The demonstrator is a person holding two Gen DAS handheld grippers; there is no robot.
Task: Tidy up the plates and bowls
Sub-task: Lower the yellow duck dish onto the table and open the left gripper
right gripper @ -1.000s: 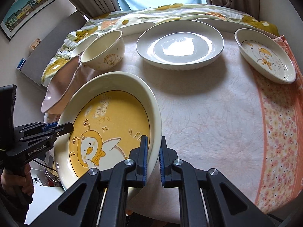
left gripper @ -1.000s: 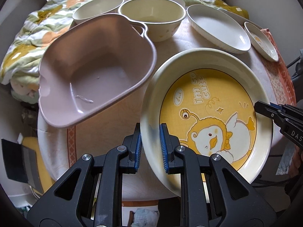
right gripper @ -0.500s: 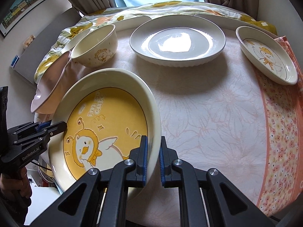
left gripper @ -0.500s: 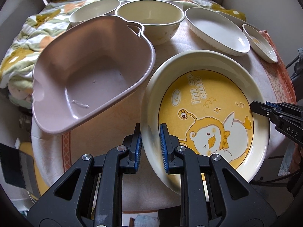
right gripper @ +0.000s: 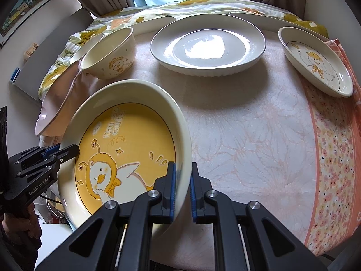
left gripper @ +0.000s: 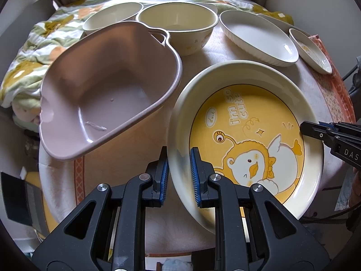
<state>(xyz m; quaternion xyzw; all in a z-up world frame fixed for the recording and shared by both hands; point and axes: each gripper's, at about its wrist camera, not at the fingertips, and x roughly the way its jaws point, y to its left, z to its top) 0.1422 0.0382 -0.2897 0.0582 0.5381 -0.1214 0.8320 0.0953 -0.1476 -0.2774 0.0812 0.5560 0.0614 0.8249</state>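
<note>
Yellow duck plate (left gripper: 246, 122), largest dish in view, tilted at the near-left part of the tabletop (right gripper: 248, 135), clamped on opposite rims by both grippers. Just beside it on the left, pink basin (left gripper: 108, 90), tipped and overhanging the tabletop edge, close to the plate's rim but contact hard to judge. Behind, white ribbed plate (right gripper: 207, 47), well apart. Cream bowl (right gripper: 110, 56) (duck print on its side) near the basin's handle, with a shallower bowl (left gripper: 110, 18) behind it. Small duck dish (right gripper: 315, 63) at the far right edge. Open cloth to the right of the held plate. Left gripper (left gripper: 178, 171) pinching the plate's near-left rim, right gripper (right gripper: 181, 185) pinching its right rim, both level and pointing forward.
</note>
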